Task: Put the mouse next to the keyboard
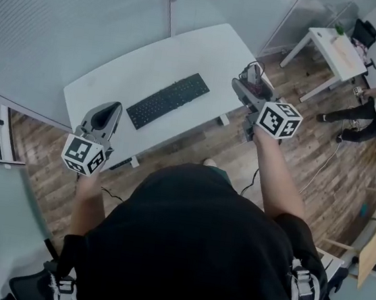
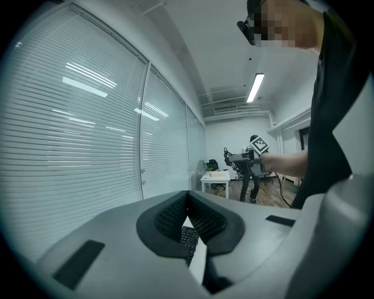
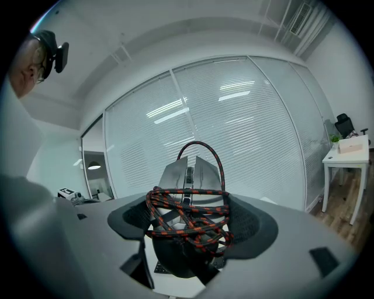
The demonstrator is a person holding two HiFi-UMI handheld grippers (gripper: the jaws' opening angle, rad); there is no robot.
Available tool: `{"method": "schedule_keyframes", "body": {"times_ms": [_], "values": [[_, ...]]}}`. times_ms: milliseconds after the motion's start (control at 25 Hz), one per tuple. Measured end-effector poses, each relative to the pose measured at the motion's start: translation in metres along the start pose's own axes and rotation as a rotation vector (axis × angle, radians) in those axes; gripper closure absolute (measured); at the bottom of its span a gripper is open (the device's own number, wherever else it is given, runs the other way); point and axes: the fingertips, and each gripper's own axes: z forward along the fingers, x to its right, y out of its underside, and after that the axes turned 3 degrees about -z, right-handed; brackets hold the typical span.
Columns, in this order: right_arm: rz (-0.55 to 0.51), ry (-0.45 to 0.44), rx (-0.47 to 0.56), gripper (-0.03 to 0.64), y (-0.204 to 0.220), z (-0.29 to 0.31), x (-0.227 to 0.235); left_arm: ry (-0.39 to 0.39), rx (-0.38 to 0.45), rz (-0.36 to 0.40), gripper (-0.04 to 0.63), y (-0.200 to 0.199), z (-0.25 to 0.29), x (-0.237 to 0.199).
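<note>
Bright, even office light. A ceiling strip lamp (image 2: 255, 87) glares, mirrored on the blinds (image 2: 87, 117). Fisheye bends edges; gripper views' corners go black.

The mouse (image 3: 186, 175) has a silvery plastic shell with a dull satin sheen, and its cable (image 3: 193, 225) wears a rough braided cloth sleeve, red and black. The right tongs (image 3: 188, 201) and the left tongs (image 2: 187, 198) are smooth matt grey plastic with black ribbed rubbery pads (image 2: 169, 217). The desk (image 1: 207, 50) is smooth matt white, the keyboard (image 1: 167, 100) matt black plastic, the floor (image 1: 310, 151) grained wood planks.
</note>
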Motion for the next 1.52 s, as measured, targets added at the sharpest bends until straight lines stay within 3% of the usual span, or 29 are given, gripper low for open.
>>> {"method": "schedule_keyframes", "body": {"times_ms": [480,1520], "values": [[0.009,0.007,-0.001,0.215,0.000,0.022,0.016,0.004,0.003,0.008,0.574,0.001,0.020,-0.015],[0.033,-0.006,-0.053,0.215,-0.008,0.053,0.109,-0.033,-0.034,0.013,0.574,-0.012,0.102,-0.009]]}}
